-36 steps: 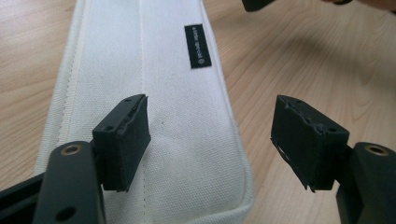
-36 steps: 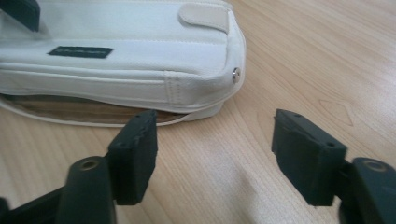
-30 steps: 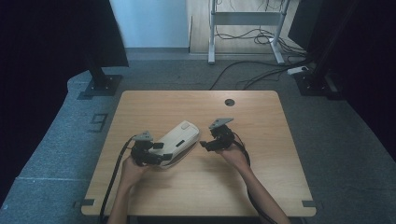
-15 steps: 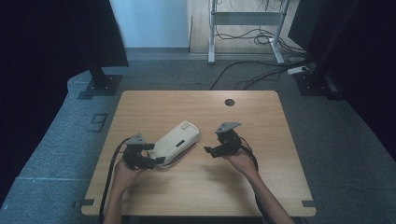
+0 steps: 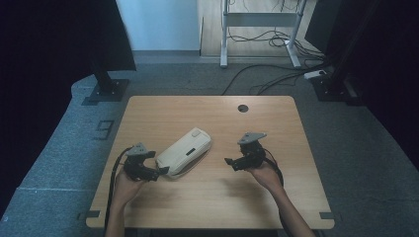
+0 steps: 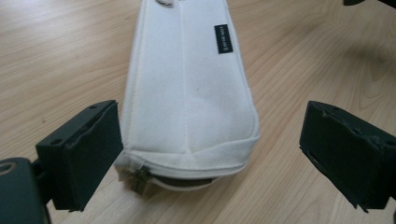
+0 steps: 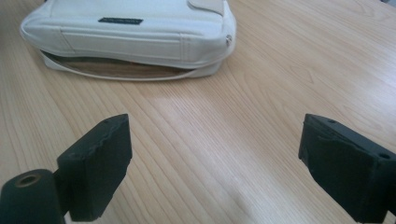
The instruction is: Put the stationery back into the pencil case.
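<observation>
A white fabric zip pouch (image 5: 185, 152), part-unzipped with contents hidden, lies on the wooden table (image 5: 207, 207) between the left gripper (image 5: 157, 171) and right gripper (image 5: 230, 162), jaws just opened wide, holding nothing.

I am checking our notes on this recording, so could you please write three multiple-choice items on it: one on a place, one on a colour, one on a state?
1. Where does the white fabric zip pouch lie on the light wooden table?
A. between the two grippers, nearer the left one
B. at the far right corner
C. on the floor

2. What colour is the small label on the pouch?
A. red
B. black
C. yellow

3. How do the jaws of the left gripper stand?
A. clamped on the pouch
B. shut on nothing
C. open, the pouch's end between them

Answers: 1 A, the high view shows it close by the left gripper, with the right gripper farther off. 2 B, the label is dark on white cloth. 3 C, the jaws have just been opening and a gap shows at the right pad.
</observation>
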{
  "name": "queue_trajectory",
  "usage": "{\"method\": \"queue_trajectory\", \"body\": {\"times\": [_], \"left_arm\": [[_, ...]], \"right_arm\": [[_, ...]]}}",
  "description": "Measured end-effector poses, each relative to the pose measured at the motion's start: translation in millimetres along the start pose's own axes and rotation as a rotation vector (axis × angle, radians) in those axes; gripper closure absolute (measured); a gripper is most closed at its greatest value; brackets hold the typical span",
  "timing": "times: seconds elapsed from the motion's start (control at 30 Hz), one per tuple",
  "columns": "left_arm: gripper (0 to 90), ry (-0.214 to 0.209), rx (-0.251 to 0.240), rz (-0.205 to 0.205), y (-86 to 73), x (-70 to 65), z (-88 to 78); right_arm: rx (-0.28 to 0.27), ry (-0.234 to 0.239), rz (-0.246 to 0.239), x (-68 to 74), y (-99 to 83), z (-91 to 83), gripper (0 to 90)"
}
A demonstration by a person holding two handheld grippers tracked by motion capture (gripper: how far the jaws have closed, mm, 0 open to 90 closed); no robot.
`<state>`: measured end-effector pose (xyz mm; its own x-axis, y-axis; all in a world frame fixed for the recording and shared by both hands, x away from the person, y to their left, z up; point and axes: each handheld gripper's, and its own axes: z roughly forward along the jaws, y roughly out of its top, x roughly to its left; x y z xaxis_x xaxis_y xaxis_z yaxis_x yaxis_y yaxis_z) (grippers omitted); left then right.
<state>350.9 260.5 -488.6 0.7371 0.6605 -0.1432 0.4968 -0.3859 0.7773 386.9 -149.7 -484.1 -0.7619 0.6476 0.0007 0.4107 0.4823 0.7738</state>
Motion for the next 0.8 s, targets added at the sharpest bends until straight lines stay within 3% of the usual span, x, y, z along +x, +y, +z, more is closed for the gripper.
{"method": "queue_trajectory", "body": {"times": [0.37,0.57,0.8], "left_arm": [[4.9,0.032,-0.02,-0.06,-15.5,10.2,-13.0],[3.6,0.069,0.017,-0.054,-21.3,13.1,-13.7],[3.0,0.08,0.021,-0.063,-30.8,16.4,-12.3]], "right_arm": [[-0.008,-0.03,0.024,-8.3,-20.2,-21.7,8.1],[-0.018,-0.053,0.051,-14.2,-32.1,-35.6,7.9],[-0.023,-0.087,0.074,-19.1,-48.8,-49.7,7.0]]}}
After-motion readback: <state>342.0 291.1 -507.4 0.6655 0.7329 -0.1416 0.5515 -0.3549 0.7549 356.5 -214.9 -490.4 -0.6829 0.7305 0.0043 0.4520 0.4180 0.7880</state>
